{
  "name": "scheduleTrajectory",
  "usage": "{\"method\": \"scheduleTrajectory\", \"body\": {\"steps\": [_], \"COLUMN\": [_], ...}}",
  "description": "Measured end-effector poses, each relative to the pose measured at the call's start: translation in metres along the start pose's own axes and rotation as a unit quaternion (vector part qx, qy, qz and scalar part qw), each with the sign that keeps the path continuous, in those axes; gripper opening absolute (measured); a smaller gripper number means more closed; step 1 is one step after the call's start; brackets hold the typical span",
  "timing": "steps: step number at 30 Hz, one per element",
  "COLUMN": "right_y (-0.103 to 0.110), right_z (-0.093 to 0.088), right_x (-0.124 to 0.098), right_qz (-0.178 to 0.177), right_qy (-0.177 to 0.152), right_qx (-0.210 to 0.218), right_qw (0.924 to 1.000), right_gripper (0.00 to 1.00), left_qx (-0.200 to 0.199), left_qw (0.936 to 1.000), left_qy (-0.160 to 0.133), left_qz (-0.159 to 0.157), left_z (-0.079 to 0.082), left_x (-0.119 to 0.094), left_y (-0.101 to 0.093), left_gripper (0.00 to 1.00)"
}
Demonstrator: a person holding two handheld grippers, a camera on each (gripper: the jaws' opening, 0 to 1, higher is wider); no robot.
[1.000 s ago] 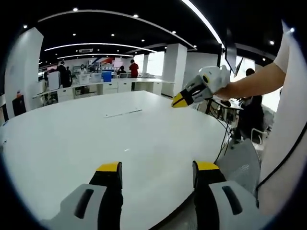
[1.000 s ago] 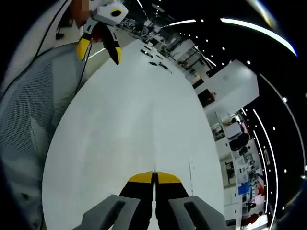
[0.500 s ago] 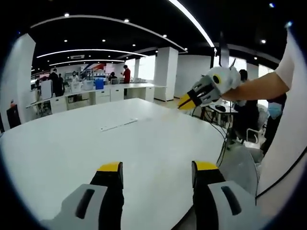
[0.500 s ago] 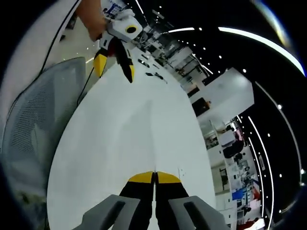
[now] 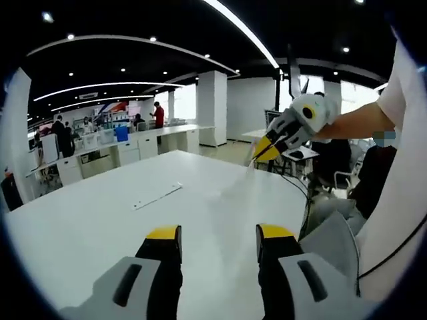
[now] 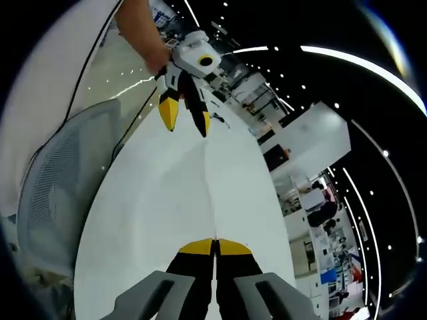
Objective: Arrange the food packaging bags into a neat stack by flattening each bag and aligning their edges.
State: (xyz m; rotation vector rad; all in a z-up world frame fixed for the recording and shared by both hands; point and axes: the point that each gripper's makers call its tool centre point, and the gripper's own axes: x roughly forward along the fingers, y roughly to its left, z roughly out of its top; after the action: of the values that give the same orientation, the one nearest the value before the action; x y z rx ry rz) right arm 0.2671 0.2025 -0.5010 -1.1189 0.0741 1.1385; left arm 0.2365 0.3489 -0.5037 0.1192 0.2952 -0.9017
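A faint see-through bag (image 5: 233, 187) hangs from my right gripper (image 5: 261, 152), which comes in from the right above the white table (image 5: 100, 220) with its yellow tips together. In the right gripper view the jaws of my right gripper (image 6: 215, 245) are shut, and a thin crease of the clear bag (image 6: 209, 193) rises from between them. My left gripper (image 5: 219, 233) is open over the table's near edge with nothing between its fingers. It hangs open at the top of the right gripper view (image 6: 185, 120), held by a hand.
A grey mesh chair (image 5: 333, 233) stands at the table's right edge, also in the right gripper view (image 6: 53, 180). A dark cable (image 5: 308, 207) drops past the table rim. A thin white strip (image 5: 157, 197) lies mid-table. Desks and people are far behind.
Both cameras have tilted upward. The two grippers have drawn nearer each other: the left one is larger and closer to centre in the right gripper view. The left jaws' gap has narrowed slightly.
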Motion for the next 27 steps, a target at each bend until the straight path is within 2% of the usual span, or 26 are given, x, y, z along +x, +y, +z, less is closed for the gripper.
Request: {"method": "scheduleTrajectory", "body": {"steps": [5, 6, 11, 13, 21, 27], "right_y": [-0.001, -0.001, -0.002, -0.002, -0.001, 0.002], "right_z": [0.006, 0.008, 0.014, 0.015, 0.018, 0.016], "right_x": [-0.009, -0.011, -0.017, -0.019, -0.027, -0.031], "right_qz": [-0.001, -0.002, -0.006, -0.007, -0.015, -0.017], "right_qy": [-0.005, -0.005, -0.009, -0.01, -0.01, -0.004], "right_qx": [0.0, -0.001, -0.003, -0.004, 0.002, 0.003], "right_qw": [1.0, 1.0, 0.9999, 0.9999, 0.9998, 0.9998], "right_gripper": [0.0, 0.0, 0.0, 0.0, 0.0, 0.0], "left_qx": [0.019, 0.033, 0.045, 0.054, 0.069, 0.076], "left_qw": [0.9996, 0.9992, 0.9985, 0.9977, 0.9954, 0.9939], "left_qy": [0.002, 0.0, -0.002, -0.002, 0.008, 0.009], "left_qz": [-0.022, -0.022, -0.032, -0.042, -0.066, -0.079], "left_z": [0.01, 0.014, 0.027, 0.031, 0.033, 0.034], "left_x": [0.003, 0.004, 0.006, 0.006, 0.008, 0.01], "left_y": [-0.007, -0.007, -0.007, -0.011, -0.017, -0.023], "left_gripper": [0.29, 0.28, 0.24, 0.2, 0.05, 0.05]}}
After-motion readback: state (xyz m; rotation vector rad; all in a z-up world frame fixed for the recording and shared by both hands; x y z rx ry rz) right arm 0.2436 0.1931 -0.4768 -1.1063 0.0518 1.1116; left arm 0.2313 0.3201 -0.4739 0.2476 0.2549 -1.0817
